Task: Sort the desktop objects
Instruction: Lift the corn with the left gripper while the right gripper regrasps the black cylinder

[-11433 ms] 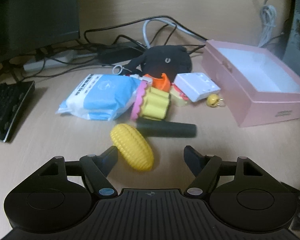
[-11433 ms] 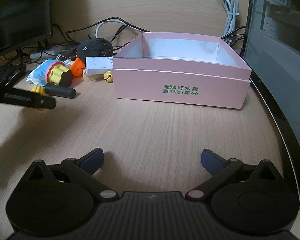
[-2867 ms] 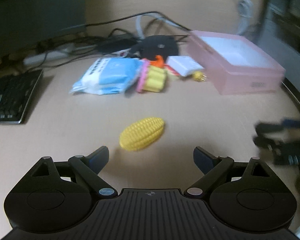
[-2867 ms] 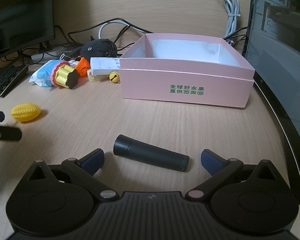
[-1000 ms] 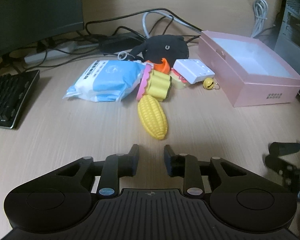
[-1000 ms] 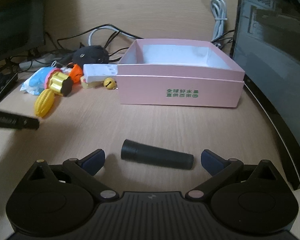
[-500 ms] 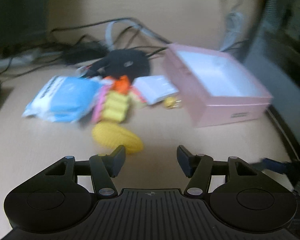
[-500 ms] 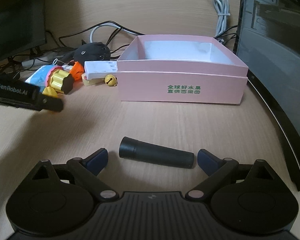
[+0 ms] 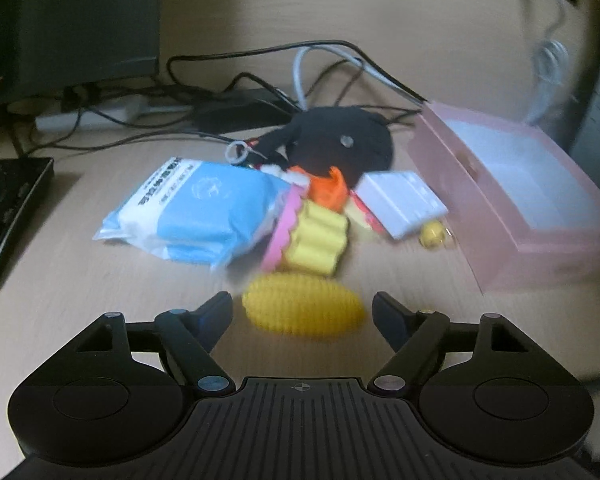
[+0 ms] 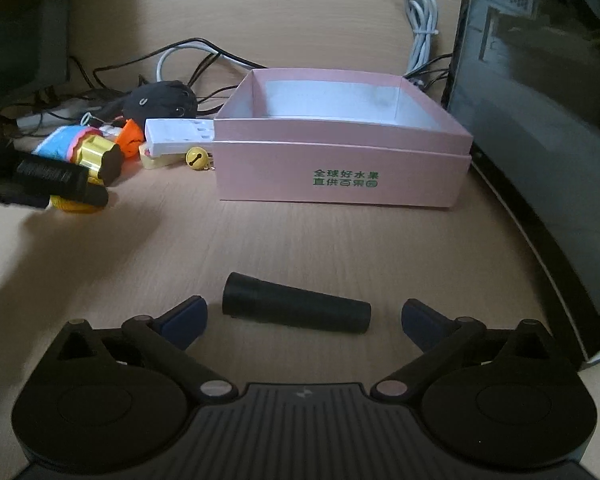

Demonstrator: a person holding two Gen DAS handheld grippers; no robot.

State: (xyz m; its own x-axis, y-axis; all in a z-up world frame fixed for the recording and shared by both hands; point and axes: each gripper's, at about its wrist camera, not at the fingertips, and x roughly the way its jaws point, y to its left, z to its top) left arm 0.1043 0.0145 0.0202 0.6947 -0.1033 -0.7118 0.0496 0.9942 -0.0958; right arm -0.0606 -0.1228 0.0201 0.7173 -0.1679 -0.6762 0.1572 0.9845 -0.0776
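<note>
Corn toy [image 9: 302, 309] lies between your left hand-held gripper [image 9: 302, 312], tilted down, jaws opening; only your right view shows the spread right hand-held gripper [image 10: 304, 316] flanking the black tube [image 10: 294, 308].

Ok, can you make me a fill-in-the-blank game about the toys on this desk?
1. The toy corn between the left gripper's opening jaws is coloured ____.
2. The black tube lies in front of the ____ gripper.
3. The pink box has ____ writing on its side.
4. Inside, the pink box is ____.

Answers: yellow; right; green; empty

The wooden desk [image 10: 300, 240] bears a pink box [image 10: 340, 168], black tube [image 10: 296, 314] and toy corn [image 9: 302, 310].
</note>
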